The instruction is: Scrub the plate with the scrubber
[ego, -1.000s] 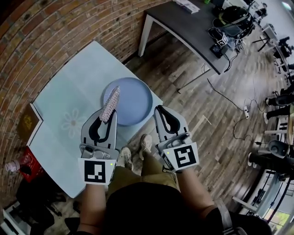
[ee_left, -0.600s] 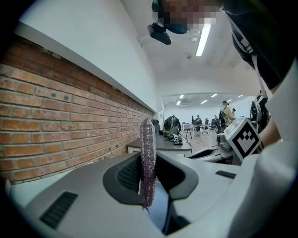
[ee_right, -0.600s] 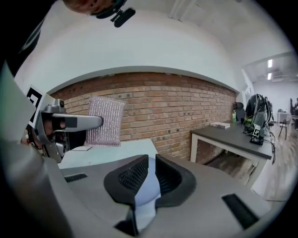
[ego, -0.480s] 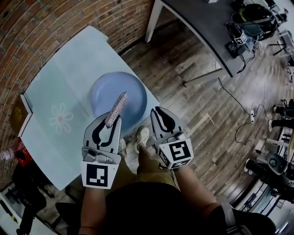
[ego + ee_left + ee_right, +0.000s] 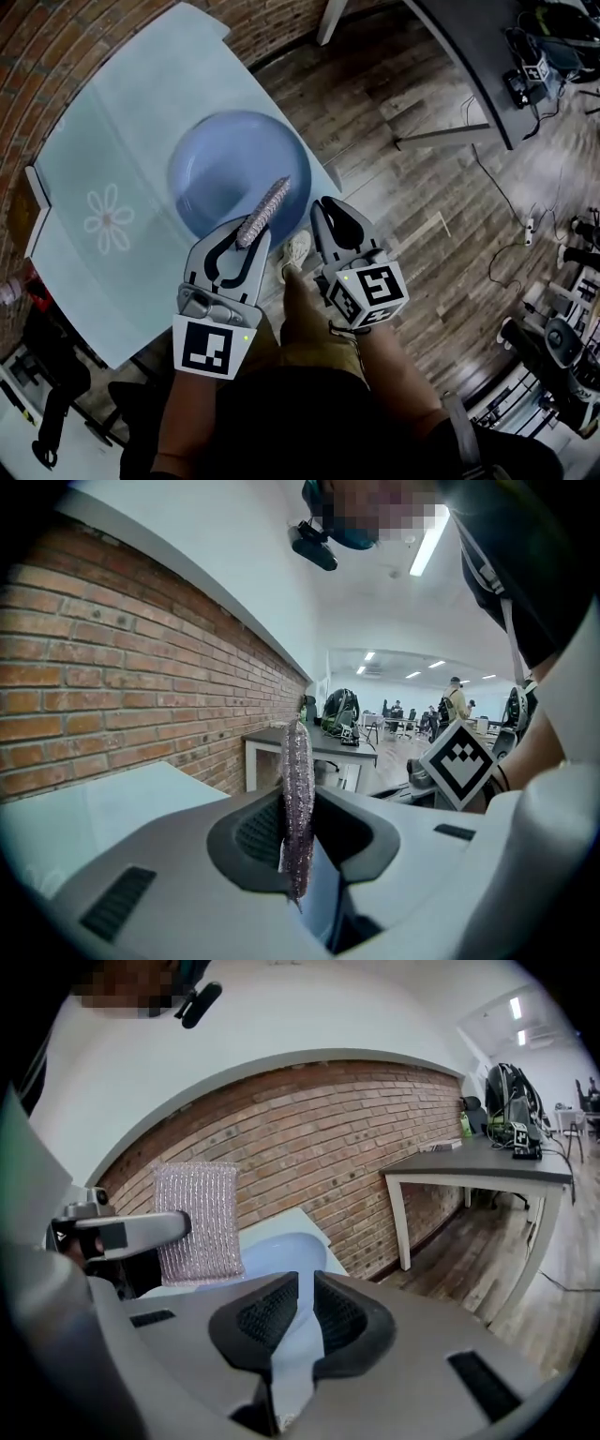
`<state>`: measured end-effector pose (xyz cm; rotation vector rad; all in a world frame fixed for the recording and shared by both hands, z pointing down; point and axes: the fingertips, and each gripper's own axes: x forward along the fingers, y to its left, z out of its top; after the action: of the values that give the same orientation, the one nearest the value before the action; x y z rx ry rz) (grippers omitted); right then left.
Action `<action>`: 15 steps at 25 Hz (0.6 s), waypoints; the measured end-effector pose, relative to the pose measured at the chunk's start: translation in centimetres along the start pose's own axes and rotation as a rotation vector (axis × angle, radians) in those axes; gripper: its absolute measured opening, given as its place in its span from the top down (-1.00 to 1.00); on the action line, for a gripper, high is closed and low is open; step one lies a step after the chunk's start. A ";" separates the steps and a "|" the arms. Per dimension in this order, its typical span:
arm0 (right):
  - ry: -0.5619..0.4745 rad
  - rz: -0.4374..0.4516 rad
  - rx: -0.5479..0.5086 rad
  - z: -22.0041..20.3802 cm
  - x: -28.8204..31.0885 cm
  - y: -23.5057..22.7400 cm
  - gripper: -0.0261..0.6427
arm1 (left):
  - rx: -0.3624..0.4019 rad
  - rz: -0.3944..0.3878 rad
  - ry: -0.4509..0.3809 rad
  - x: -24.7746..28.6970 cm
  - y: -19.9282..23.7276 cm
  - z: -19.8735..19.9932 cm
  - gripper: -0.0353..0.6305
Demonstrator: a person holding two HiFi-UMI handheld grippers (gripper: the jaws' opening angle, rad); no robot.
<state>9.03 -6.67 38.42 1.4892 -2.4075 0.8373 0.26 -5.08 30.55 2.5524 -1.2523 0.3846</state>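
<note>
A round blue plate (image 5: 225,169) lies on the pale table (image 5: 122,131), its near rim hanging over the table's edge. My left gripper (image 5: 246,242) is shut on a glittery silver-pink scrubber (image 5: 264,212), which stands up over the plate's near rim. In the left gripper view the scrubber (image 5: 297,799) shows edge-on between the jaws. My right gripper (image 5: 322,208) sits at the plate's near right rim, its jaws closed to a thin gap with the blue plate (image 5: 281,1246) running between them. The right gripper view also shows the scrubber (image 5: 197,1222) flat-on, just left of its jaws.
A brick wall (image 5: 56,37) borders the table's far side. A flower print (image 5: 108,220) marks the tabletop. Wooden floor (image 5: 422,216) lies to the right, with a dark desk (image 5: 487,56) and cables beyond. The person's shoe (image 5: 298,251) shows below the plate.
The left gripper has carried the scrubber from the plate's left part toward its near right rim, closer to the right gripper. The head view has shifted, so table and plate sit higher.
</note>
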 end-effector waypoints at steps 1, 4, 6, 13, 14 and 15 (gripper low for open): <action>0.001 0.000 0.006 -0.2 0.3 -0.1 0.79 | -0.010 -0.009 0.008 0.4 0.0 -0.5 0.65; 0.015 -0.006 -0.022 -0.7 0.9 -0.2 0.79 | -0.034 -0.030 0.021 1.3 0.1 -1.7 0.65; 0.031 -0.009 -0.017 -1.4 1.2 -0.4 0.79 | -0.050 -0.050 0.033 1.6 -0.1 -2.5 0.65; 0.020 -0.021 0.043 -2.8 2.2 -0.8 0.71 | -0.047 -0.153 0.086 2.2 -1.1 -5.4 0.65; 0.019 -0.021 0.042 -2.8 2.4 -0.7 0.71 | -0.017 -0.175 0.102 2.3 -1.3 -5.9 0.65; 0.021 -0.020 0.042 -2.8 2.6 -0.7 0.71 | 0.021 -0.199 0.121 2.3 -1.5 -6.3 0.65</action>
<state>8.03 -7.34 42.15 1.5090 -2.3708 0.8997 2.11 -3.63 37.05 2.5976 -0.9469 0.5015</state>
